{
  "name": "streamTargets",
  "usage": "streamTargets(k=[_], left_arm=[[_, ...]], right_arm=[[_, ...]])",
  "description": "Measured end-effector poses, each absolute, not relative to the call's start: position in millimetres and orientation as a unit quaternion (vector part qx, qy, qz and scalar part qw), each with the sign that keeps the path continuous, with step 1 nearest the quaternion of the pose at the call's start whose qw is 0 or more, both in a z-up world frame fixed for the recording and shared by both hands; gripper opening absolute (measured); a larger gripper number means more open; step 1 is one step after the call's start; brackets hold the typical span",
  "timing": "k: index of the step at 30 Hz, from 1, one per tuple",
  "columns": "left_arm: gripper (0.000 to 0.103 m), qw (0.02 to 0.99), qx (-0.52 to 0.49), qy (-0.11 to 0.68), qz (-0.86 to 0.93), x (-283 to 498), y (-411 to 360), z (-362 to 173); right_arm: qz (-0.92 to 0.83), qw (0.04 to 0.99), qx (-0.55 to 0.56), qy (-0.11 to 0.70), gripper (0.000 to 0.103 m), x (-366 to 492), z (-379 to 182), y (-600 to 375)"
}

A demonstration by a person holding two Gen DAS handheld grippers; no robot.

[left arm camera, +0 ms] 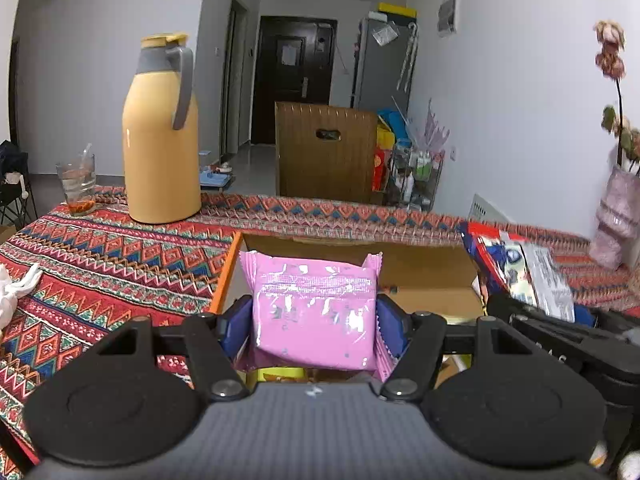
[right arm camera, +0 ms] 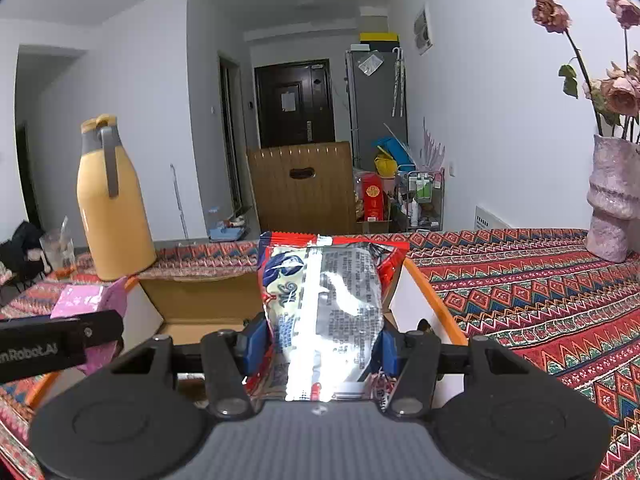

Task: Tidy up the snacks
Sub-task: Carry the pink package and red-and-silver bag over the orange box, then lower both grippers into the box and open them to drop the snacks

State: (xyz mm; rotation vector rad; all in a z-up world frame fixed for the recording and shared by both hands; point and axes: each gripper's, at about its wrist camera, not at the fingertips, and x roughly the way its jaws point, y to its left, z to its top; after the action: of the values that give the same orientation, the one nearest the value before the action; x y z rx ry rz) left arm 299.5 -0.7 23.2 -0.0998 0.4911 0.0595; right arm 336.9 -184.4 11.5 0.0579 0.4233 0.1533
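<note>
Standing at the far left of the patterned tablecloth [left arm camera: 100, 256], a drinking glass [left arm camera: 78, 184] with reddish residue at its bottom sits just beside a tall yellow thermos jug [left arm camera: 160, 148] with a grey handle and collar. Right of these, the left gripper [left arm camera: 316, 320] pinches a pink snack packet [left arm camera: 314, 312] between its blue pads [left arm camera: 234, 322], holding it upright above an open cardboard box [left arm camera: 424, 276] with an orange rim; any print on the pink wrapper is too faint to read. In the right wrist view, the left tool's black body enters from the left edge and bears white lettering that reads partly as "Robot.AI". Further right, the right gripper [right arm camera: 318, 340] is clamped on a red, blue and silver snack packet [right arm camera: 328, 308], also held upright over the same cardboard box [right arm camera: 200, 296]; its silver back panel carries dense small print that cannot be made out, beside a blue cartoon-like figure. Beyond the table stand a brown wooden panel with a handle slot [right arm camera: 300, 188], a dark door [right arm camera: 296, 104] and a grey fridge [right arm camera: 376, 100]. At the far right, a pale pink vase [right arm camera: 612, 208] with dried roses [right arm camera: 620, 92] rests on the cloth, well apart from the box.
</note>
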Motion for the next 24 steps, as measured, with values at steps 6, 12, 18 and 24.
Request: streamTargets(k=[6,12,18,24], left_arm=[[0.067,0.967,-0.05,0.249,0.024,300.7,1.7,17.8],[0.086,0.969,-0.061,0.239,0.036,297.4,6.7,19.6],[0.103,0.971,-0.071,0.221,0.047,290.6,11.0,24.3],[0.103,0.971,-0.079,0.222,0.047,287.9,13.6,26.5]], right_arm=[[0.082,0.973,0.029,0.213,0.054,337.9,8.8,-182.8],[0.075,0.972,0.035,0.219,0.065,338.6,9.1,-189.7],[0.057,0.973,0.057,0.216,0.103,335.5,11.5,-200.9],[0.056,0.974,0.067,0.208,0.103,328.4,15.7,-207.7]])
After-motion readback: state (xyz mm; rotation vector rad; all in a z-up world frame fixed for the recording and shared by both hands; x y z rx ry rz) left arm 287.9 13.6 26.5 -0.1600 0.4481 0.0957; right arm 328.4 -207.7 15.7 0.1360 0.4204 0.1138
